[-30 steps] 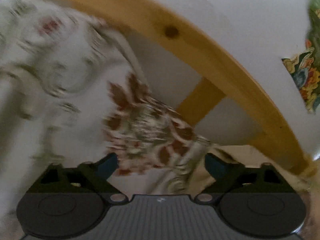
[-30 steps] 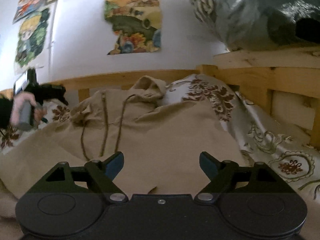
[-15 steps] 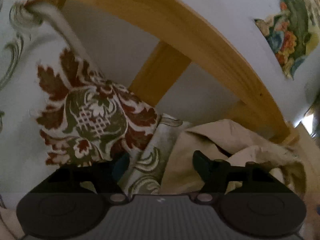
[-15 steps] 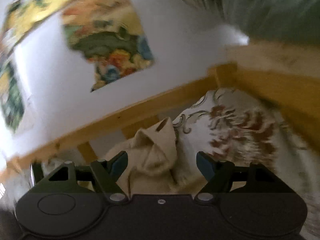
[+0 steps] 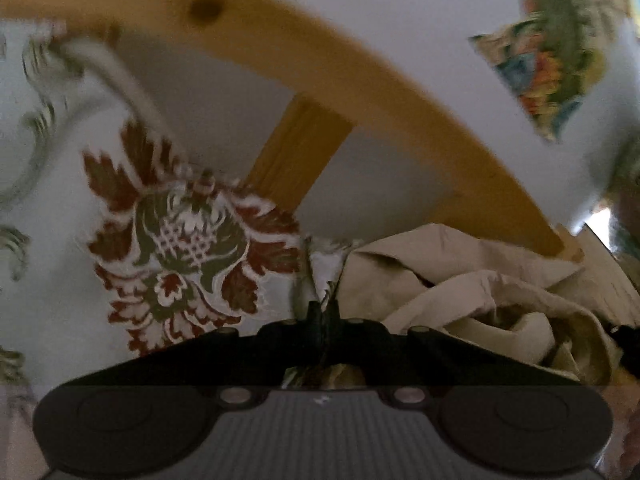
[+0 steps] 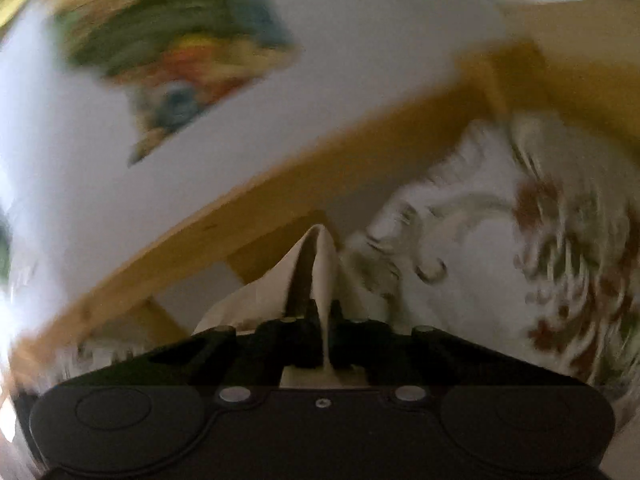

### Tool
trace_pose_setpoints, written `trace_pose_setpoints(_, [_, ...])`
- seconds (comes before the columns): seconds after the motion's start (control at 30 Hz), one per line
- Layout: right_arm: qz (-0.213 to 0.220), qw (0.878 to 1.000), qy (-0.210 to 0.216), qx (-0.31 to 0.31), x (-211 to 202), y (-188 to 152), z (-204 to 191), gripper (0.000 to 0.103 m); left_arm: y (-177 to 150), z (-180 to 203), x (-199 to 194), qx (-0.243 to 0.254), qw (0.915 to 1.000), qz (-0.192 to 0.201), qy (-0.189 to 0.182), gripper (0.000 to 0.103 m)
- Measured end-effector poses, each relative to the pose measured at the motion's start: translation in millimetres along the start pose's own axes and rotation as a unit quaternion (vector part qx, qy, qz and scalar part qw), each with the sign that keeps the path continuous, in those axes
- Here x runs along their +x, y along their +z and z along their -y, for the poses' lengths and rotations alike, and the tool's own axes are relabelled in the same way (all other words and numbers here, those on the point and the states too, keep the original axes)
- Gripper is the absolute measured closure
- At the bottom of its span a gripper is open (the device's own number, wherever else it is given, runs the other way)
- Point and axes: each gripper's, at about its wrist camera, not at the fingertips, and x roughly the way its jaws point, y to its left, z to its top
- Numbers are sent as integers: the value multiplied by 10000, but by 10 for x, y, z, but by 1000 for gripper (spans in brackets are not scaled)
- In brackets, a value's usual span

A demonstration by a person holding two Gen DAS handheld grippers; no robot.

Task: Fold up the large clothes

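The left gripper (image 5: pixel 323 314) is closed, and a thin pinch of cloth is clamped between its jaws (whether patterned bedcover or beige garment cannot be told). The beige garment (image 5: pixel 472 292) is bunched just right of the jaws, against the wooden bed rail (image 5: pixel 400 92). The patterned bedcover (image 5: pixel 180 236) fills the left side. A slat (image 5: pixel 296 156) stands below the rail, with a colourful poster (image 5: pixel 556 64) on the white wall (image 5: pixel 380 8).

The right gripper (image 6: pixel 325 318) is closed on a raised fold of the garment (image 6: pixel 316 264). The rail (image 6: pixel 280 200) and the bedcover (image 6: pixel 500 240) are seen blurred behind it.
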Motion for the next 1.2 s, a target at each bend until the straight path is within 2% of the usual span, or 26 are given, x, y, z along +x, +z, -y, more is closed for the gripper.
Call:
trace_pose_setpoints(0.1, [515,9935,129,-1006,-499,-169,-232,100,-141,29,-339,303,9990,336,-44,103])
trace_pose_setpoints(0.17, [956,9813,200,-1661,-881,-356,-337,102,-251,-11,-586,411,9976,492,-271,103])
trace_pose_setpoints(0.27, [1282,9692,144,-2097,-1349,-656,-364,102,-459,-9,-953,822,9940,542,-476,103])
trace_pose_setpoints(0.37, [1350,9547,-91,-2649,-1612,-981,-352,103,-660,26,-1210,1188,9904,235,-672,103])
trace_pose_setpoints(0.43, [1076,9566,-90,-2705,-1646,-1142,-301,103,-748,64,-1284,1479,9872,89,-582,103])
trace_pose_setpoints(0.53, [900,9640,-193,-2493,-1572,-1177,-239,103,-766,49,-1278,1429,9880,-232,-538,103])
trace_pose_setpoints(0.6, [940,9752,-171,-1998,-1466,-1006,-189,84,-760,63,-1247,1317,9891,-429,-508,103])
trace_pose_setpoints(0.63, [959,9790,-138,-1794,-1409,-938,-169,68,-753,78,-1241,1284,9894,-485,-469,103])
trace_pose_setpoints(0.67, [935,9828,-101,-1588,-1332,-826,-154,56,-755,86,-1217,1251,9897,-517,-460,99])
trace_pose_setpoints(0.73, [917,9882,-82,-1225,-1140,-599,-116,47,-743,107,-1173,1189,9904,-566,-431,83])
trace_pose_setpoints(0.77, [835,9907,-106,-1067,-1009,-470,-98,42,-748,103,-1137,1173,9907,-560,-389,70])
trace_pose_setpoints(0.8, [786,9925,-180,-918,-877,-353,-78,40,-755,107,-1112,1148,9914,-527,-346,59])
trace_pose_setpoints(0.83, [746,9943,-220,-725,-741,-246,-47,39,-744,106,-1079,1100,9922,-490,-319,56])
trace_pose_setpoints(0.93, [604,9975,-359,41,-308,43,63,37,-690,94,-993,898,9942,-467,-354,55])
trace_pose_setpoints(0.97, [473,9978,-380,275,-161,113,104,32,-681,89,-977,874,9944,-464,-366,55])
trace_pose_setpoints(1.0, [294,9975,-419,497,3,159,150,32,-677,88,-971,881,9944,-452,-368,55])
trace_pose_setpoints(1.03, [204,9968,-429,639,111,167,181,33,-678,83,-974,904,9943,-438,-364,55])
trace_pose_setpoints(1.1, [-173,9957,-395,818,330,133,223,42,-690,74,-989,937,9941,-400,-371,55])
trace_pose_setpoints(1.13, [-264,9956,-390,807,386,97,213,63,-696,69,-998,943,9941,-382,-375,55])
trace_pose_setpoints(1.17, [-240,9964,-364,730,394,57,184,90,-700,69,-1010,950,9941,-367,-374,55])
trace_pose_setpoints(1.2, [-103,9981,-292,523,355,19,129,98,-702,73,-1029,968,9941,-331,-371,55])
